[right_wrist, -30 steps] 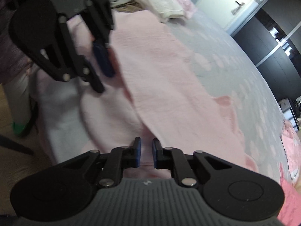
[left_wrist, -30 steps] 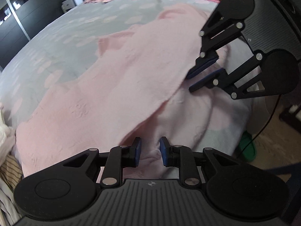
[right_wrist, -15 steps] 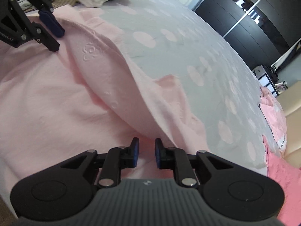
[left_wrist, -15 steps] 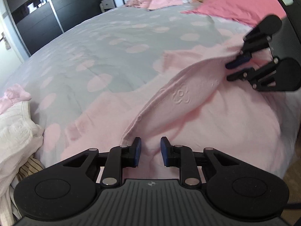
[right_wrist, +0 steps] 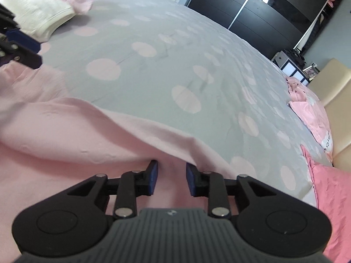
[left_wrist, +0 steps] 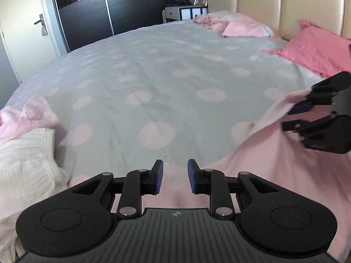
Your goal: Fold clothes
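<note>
A pale pink garment (left_wrist: 258, 175) lies spread on the near part of the bed, and its far edge (right_wrist: 136, 122) runs across the spotted cover. My left gripper (left_wrist: 175, 175) sits low over the garment's left end, its blue pads a narrow gap apart with pink cloth between them. It also shows at the left edge of the right wrist view (right_wrist: 24, 48). My right gripper (right_wrist: 171, 179) hovers over the garment's right end with its pads parted wider. In the left wrist view, the right gripper (left_wrist: 296, 116) has the garment's corner rising to its upper finger.
The bed's grey cover with pink dots (left_wrist: 153, 83) stretches ahead. A white garment (left_wrist: 24, 164) and a crumpled pink one (left_wrist: 28, 116) lie at the left. Pink pillows (left_wrist: 311, 48) rest against a cream headboard (left_wrist: 274, 4). A dark wardrobe (left_wrist: 109, 11) stands beyond.
Both grippers swung up from the bed's edge and carried the pink garment onto the bed, where it now lies flatter. The right gripper's pads have spread apart; the left gripper's gap has barely changed.
</note>
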A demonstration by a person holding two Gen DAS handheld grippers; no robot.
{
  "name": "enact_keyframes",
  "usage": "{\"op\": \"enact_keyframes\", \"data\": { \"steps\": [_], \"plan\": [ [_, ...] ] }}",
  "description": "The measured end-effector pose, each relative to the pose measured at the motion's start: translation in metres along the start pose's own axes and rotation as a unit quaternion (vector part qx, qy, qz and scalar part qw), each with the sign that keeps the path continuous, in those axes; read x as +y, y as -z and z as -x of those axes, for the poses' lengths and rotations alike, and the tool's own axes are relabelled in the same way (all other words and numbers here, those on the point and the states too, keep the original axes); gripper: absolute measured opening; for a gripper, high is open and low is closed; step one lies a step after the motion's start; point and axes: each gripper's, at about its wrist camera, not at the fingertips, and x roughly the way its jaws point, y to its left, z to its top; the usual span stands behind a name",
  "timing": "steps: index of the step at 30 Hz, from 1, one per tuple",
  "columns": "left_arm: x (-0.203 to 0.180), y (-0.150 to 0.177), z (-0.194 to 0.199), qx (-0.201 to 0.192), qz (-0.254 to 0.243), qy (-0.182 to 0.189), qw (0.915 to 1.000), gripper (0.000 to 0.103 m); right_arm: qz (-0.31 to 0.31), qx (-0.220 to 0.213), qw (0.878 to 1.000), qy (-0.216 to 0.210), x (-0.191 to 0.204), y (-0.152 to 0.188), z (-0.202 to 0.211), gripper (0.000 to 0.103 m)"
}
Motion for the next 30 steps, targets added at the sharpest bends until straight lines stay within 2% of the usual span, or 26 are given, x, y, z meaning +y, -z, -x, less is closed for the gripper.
{"op": "enact_keyframes", "data": {
  "steps": [1, 3, 8, 10, 12, 21, 23, 27, 29, 30],
  "plan": [
    [-0.001, -0.001, 0.002, 0.000, -0.003, 0.005, 1.0000, 0.032, -0.005, 0.002, 1.000, 0.002, -0.004, -0.003, -0.002, 0.034],
    [-0.005, -0.002, 0.003, 0.002, -0.014, 0.011, 0.9998, 0.037, -0.012, 0.005, 1.000, 0.010, -0.013, -0.007, -0.003, 0.038],
    [-0.006, 0.008, 0.005, 0.021, -0.046, 0.003, 0.9987, 0.038, -0.046, 0.005, 0.998, 0.051, -0.038, -0.004, 0.002, 0.043],
    [-0.001, 0.015, 0.013, 0.027, -0.044, 0.003, 0.9986, 0.039, -0.064, 0.001, 0.997, 0.050, -0.045, 0.001, 0.007, 0.043],
    [0.003, 0.021, 0.020, 0.033, -0.043, 0.004, 0.9985, 0.045, -0.065, -0.004, 0.997, 0.049, -0.045, 0.007, 0.012, 0.043],
    [0.021, 0.059, 0.057, 0.054, -0.030, 0.022, 0.9978, 0.050, -0.007, -0.027, 0.999, 0.031, -0.017, 0.034, 0.047, 0.046],
    [0.022, 0.070, 0.061, 0.063, -0.029, 0.029, 0.9972, 0.051, 0.006, -0.034, 0.999, 0.031, -0.013, 0.039, 0.056, 0.049],
    [0.028, 0.092, 0.060, 0.090, -0.033, 0.000, 0.9954, 0.051, 0.014, -0.041, 0.999, 0.031, -0.009, 0.049, 0.070, 0.053],
    [0.035, 0.098, 0.060, 0.096, -0.019, -0.007, 0.9952, 0.051, 0.016, -0.044, 0.998, 0.033, -0.010, 0.053, 0.073, 0.062],
    [0.039, 0.100, 0.061, 0.098, -0.008, -0.002, 0.9951, 0.050, 0.018, -0.045, 0.998, 0.034, -0.010, 0.055, 0.074, 0.063]
  ]
}}
